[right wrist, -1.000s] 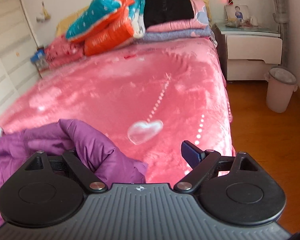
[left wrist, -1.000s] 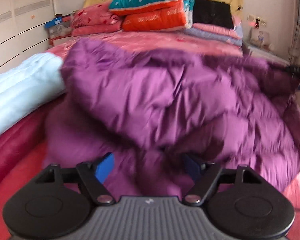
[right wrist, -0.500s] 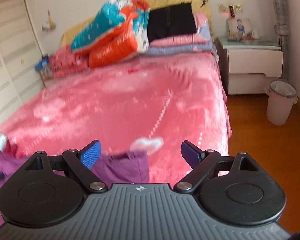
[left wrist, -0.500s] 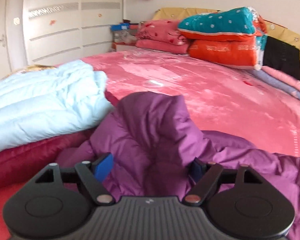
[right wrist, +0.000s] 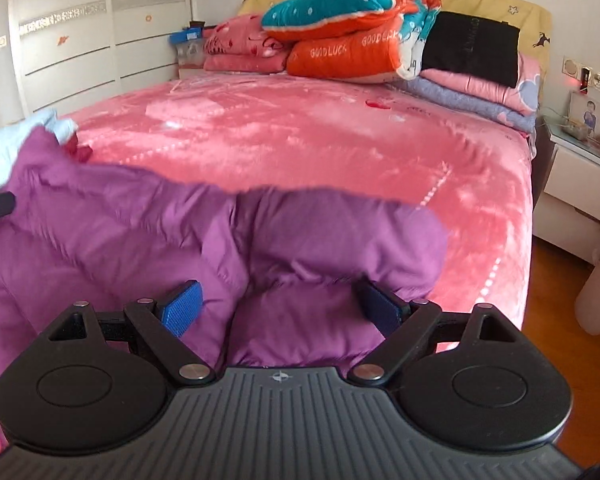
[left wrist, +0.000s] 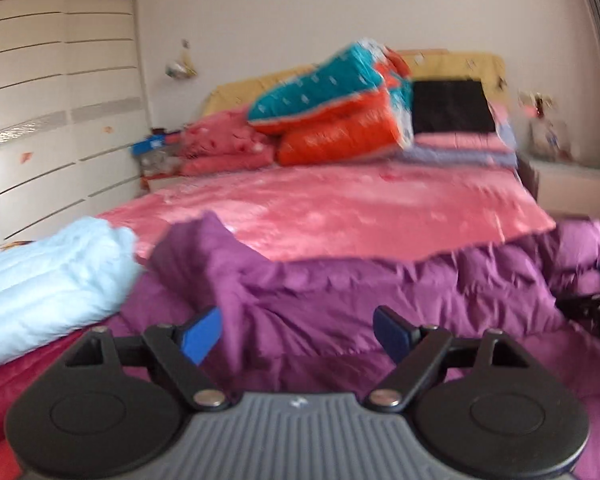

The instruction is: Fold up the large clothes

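Across the near end of the plush pink bedspread: purple quilted puffer jacket, crumpled, glossy. Beside it, pale blue padded garment. Left gripper: blue ribbed pads spread, just widened, pressing nothing. Right gripper: fingers apart, fabric bulging between, unclamped.

The purple jacket is cut off below by the left gripper's body; bedding at the headboard is blurred; the bin is clipped at the right edge.
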Motion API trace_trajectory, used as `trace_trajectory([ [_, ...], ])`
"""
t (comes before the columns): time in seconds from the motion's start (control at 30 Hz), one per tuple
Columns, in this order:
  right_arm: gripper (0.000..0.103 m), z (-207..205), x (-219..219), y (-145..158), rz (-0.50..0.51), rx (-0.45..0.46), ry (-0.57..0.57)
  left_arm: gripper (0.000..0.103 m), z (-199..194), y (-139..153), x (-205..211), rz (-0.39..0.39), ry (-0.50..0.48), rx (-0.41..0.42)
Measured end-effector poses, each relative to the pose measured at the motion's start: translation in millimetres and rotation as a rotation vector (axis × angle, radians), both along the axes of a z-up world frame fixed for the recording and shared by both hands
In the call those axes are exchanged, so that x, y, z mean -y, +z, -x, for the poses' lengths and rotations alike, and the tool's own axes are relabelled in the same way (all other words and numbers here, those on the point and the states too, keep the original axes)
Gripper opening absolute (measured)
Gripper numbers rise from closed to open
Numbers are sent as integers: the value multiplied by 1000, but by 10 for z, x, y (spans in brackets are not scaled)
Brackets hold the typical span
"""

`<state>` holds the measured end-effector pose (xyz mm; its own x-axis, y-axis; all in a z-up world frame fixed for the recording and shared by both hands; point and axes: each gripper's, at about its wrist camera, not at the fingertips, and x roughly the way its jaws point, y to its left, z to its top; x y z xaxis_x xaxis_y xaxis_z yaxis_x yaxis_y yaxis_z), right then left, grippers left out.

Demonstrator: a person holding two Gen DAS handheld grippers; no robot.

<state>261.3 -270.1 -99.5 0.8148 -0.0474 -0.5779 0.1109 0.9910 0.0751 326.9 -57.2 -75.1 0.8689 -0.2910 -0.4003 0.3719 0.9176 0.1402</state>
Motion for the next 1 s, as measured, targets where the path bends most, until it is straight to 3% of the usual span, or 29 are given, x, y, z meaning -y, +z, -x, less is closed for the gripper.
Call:
trace_trajectory([
  [0.13,103,-87,-51,-171,51,36,-45,83,-429,-69,29,-8,26,-20],
  [0.23,103,-208,-28,-275,34,46,-69,85,-653,-136,21,-48,79,-11],
  [0.37,103,-378,-3,-377,22,65,-117,96,-882,-243,-60,-59,145,-8],
  [0.53,103,-588,59,-427,-26,71,-163,102,-1048,-323,-166,-63,180,8],
  [1.0,103,-1127,-94,-697,55,46,-160,103,-1283,-613,-340,51,155,4],
])
